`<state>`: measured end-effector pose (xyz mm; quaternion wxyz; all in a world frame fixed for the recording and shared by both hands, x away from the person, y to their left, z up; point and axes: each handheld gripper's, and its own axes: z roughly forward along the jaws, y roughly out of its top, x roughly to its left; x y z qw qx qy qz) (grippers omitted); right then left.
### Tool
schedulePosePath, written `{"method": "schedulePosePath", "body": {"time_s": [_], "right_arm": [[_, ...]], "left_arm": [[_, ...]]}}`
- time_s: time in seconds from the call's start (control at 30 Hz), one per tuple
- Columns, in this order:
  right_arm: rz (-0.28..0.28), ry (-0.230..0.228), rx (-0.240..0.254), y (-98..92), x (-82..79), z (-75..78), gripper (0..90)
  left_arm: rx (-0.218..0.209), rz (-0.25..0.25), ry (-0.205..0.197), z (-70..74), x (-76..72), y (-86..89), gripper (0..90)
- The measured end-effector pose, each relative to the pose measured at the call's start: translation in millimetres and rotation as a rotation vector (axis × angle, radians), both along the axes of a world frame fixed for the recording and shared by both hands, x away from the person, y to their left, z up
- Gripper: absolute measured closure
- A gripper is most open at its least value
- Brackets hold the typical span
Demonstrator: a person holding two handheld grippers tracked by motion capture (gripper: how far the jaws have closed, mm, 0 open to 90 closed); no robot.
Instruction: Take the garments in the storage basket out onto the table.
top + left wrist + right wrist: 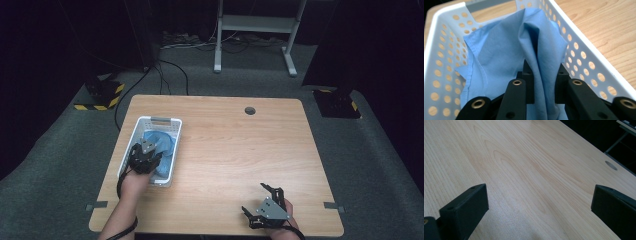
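table (pixel 235 165), light wood, with a round hole (pixel 250 110) near its far edge. white basket (pixel 131 142) with punched sides, standing lengthwise near the left edge. blue cloth (pixel 162 145), crumpled, lying inside the basket; in the left gripper view the cloth (pixel 506 55) rises in a fold against the basket wall (pixel 584 50).

left gripper (pixel 145 159): held low over the near end of the basket, forearm coming up from the bottom edge, wrist straight, tool pointing forward and down into the basket. in its own view the left gripper (pixel 543 82) has a ridge of the cloth between its black jaws, which are pressed in on it from both sides; pinching the cloth.

right gripper (pixel 264 202): near the front right part of the table, well apart from the basket, hand behind it at the table's near edge, tool lying low and pointing forward-left. in its own view the right gripper (pixel 539 202) has its jaws spread wide over bare wood, nothing between them.
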<state>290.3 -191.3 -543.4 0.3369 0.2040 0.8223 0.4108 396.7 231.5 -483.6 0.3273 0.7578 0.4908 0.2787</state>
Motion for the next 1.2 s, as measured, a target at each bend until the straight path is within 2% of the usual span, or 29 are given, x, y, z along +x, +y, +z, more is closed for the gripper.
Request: {"method": "schedulePosePath", "body": {"time_s": [0.33,0.73,0.97,1.2], "right_arm": [[0.0,0.001,0.005,-0.5,0.2,0.2,0.5],[0.0,0.004,0.014,-1.4,0.5,0.5,0.5],[0.002,0.005,0.017,-1.7,0.5,0.6,0.5],[0.002,0.006,0.02,-1.9,0.5,0.6,0.5]], "left_arm": [[-0.042,0.008,-0.054,6.0,-6.5,4.3,78.6],[-0.07,-0.002,-0.14,22.3,-21.4,6.3,81.7],[-0.114,0.003,-0.197,31.3,-28.1,11.1,81.4],[-0.137,0.019,-0.25,42.7,-34.8,12.3,82.2]]}}
